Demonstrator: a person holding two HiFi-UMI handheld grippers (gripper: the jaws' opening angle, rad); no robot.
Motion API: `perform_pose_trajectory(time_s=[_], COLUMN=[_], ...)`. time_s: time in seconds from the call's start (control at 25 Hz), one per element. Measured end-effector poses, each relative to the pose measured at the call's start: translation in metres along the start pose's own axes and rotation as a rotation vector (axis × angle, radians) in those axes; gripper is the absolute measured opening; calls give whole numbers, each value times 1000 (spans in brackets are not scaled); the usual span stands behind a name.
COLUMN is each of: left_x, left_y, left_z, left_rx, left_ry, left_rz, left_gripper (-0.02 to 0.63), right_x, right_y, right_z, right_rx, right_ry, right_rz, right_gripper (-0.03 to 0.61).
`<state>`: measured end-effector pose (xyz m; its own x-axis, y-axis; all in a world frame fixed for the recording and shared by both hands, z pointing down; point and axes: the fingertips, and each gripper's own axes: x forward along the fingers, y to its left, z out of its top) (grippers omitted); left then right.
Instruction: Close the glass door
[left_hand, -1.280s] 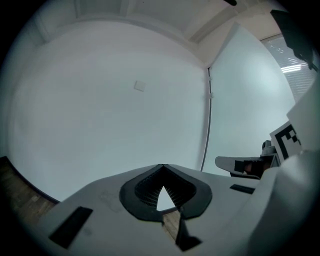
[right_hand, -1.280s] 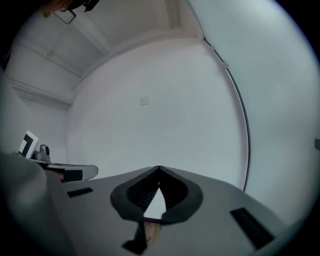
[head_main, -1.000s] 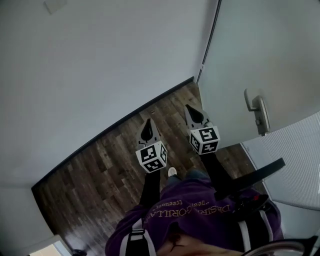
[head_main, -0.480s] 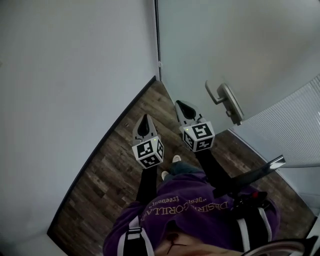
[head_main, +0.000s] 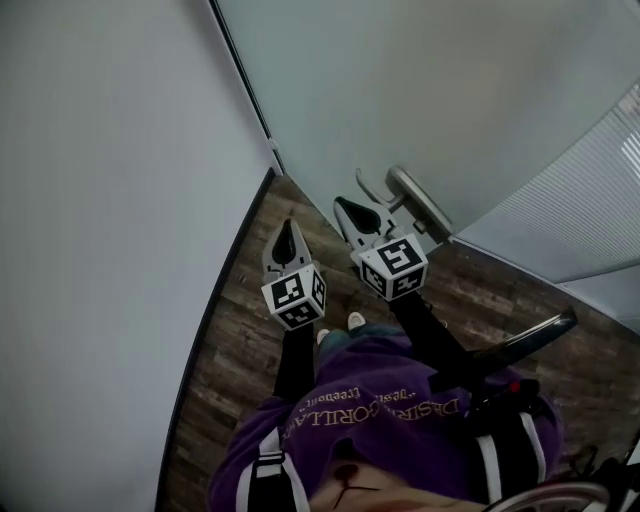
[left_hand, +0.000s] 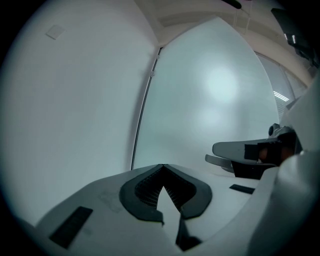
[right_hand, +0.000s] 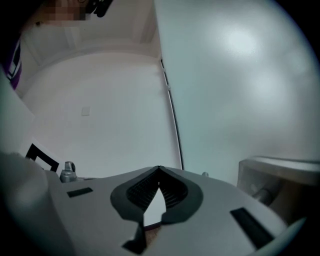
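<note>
The frosted glass door (head_main: 400, 90) fills the upper right of the head view, and its dark edge strip (head_main: 245, 85) runs down to the wooden floor. Its grey lever handle (head_main: 418, 203) juts out at waist height. My right gripper (head_main: 345, 207) is shut and empty, its tip just left of the handle and apart from it. My left gripper (head_main: 286, 228) is also shut and empty, further left near the door's edge. In the right gripper view the handle (right_hand: 280, 172) shows at the lower right beside my shut gripper (right_hand: 159, 168). The left gripper (left_hand: 162, 165) points at the door (left_hand: 210, 100).
A plain white wall (head_main: 100, 200) stands to the left of the door edge. Dark wooden floor (head_main: 250, 330) lies below. A ribbed translucent panel (head_main: 590, 190) adjoins the door on the right. A black bar (head_main: 515, 345) crosses by the person's purple sweater (head_main: 390, 420).
The view has swung right, so the door and its handle now sit nearer the centre. Both grippers have moved toward the door, and the right one now sits close beside the handle.
</note>
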<state>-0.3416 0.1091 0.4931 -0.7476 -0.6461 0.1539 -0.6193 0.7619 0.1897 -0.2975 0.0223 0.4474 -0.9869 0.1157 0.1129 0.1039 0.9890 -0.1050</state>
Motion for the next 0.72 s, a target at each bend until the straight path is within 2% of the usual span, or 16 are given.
perform_pose_trajectory(time_s=[0.16, 0.36, 0.48, 0.72], left_x=[20, 50, 66, 82], left_y=[-6, -35, -48, -73], left_z=[8, 10, 12, 21], left_rx=[8, 38, 60, 173], left_ry=[-5, 36, 60, 67], left_rz=[-41, -196, -288, -515], left_gripper=[2, 2, 2, 2], right_x=[-4, -13, -17, -35], right_y=[-9, -23, -33, -46], right_z=[5, 15, 23, 27], right_rx=[19, 21, 11, 23], right_ry=[-14, -30, -52, -90], right_rz=[-26, -128, -221, -448], right_gripper=[-9, -9, -9, -9])
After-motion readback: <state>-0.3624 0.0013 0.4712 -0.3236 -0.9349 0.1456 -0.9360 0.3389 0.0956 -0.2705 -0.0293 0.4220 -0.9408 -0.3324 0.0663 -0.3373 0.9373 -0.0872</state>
